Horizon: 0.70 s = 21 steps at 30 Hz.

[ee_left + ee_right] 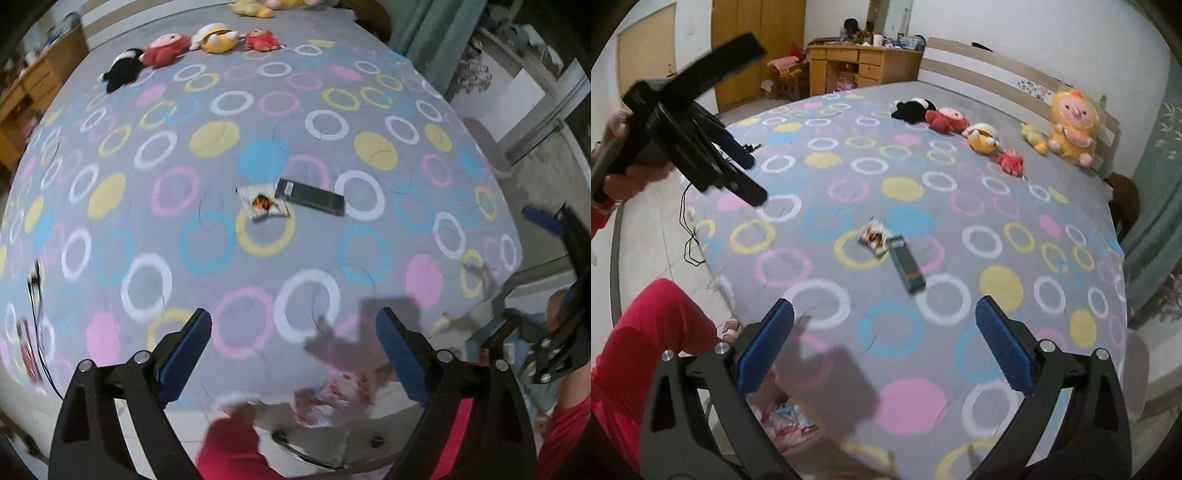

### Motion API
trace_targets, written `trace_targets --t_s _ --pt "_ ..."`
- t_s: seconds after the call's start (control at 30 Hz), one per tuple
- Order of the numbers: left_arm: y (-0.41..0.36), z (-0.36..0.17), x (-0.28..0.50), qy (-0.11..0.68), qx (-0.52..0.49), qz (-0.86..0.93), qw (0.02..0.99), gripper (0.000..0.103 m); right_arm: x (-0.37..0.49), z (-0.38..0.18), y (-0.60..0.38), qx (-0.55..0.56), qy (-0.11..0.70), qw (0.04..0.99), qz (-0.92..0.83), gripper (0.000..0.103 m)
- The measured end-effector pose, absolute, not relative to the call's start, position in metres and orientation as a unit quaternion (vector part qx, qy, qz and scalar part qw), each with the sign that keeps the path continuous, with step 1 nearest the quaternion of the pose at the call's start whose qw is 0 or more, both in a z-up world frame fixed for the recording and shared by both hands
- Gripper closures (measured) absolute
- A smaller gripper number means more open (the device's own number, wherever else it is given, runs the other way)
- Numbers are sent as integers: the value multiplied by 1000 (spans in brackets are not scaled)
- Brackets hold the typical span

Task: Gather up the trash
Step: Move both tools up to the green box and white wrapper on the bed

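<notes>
Two pieces of trash lie side by side in the middle of the bed: a crumpled white wrapper with orange print (263,202) (873,237) and a long dark green box (311,196) (907,265). My left gripper (293,356) is open and empty, above the bed's near edge. My right gripper (884,345) is open and empty, above the near edge too. The left gripper also shows in the right wrist view (738,173), raised at the left. A white bag with red print (332,400) (786,421) sits on the floor below the bed edge.
The bed (221,258) has a grey sheet with coloured rings. Plush toys (166,50) (1071,125) line its far side by the headboard. A black cable (687,236) hangs at the left edge. A wooden desk (864,66) stands behind; green curtains (1160,206) hang at right.
</notes>
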<state>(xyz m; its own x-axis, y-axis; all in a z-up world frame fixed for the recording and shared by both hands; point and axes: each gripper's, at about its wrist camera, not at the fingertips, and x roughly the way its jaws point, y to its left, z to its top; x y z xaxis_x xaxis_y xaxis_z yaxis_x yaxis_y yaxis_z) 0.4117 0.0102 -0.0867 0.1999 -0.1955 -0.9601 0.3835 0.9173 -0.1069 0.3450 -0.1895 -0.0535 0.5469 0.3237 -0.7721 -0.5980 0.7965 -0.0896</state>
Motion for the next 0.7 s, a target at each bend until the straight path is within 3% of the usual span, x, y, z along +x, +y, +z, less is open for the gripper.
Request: trace_targets --t_s 0.4,0.7 --pt "-26 -151 500 639 102 -202 736 15 449 -75 -183 -193 393 845 307 7" --pt "-30 -212 542 656 116 -192 721 15 486 -149 -161 -220 443 803 332 7"
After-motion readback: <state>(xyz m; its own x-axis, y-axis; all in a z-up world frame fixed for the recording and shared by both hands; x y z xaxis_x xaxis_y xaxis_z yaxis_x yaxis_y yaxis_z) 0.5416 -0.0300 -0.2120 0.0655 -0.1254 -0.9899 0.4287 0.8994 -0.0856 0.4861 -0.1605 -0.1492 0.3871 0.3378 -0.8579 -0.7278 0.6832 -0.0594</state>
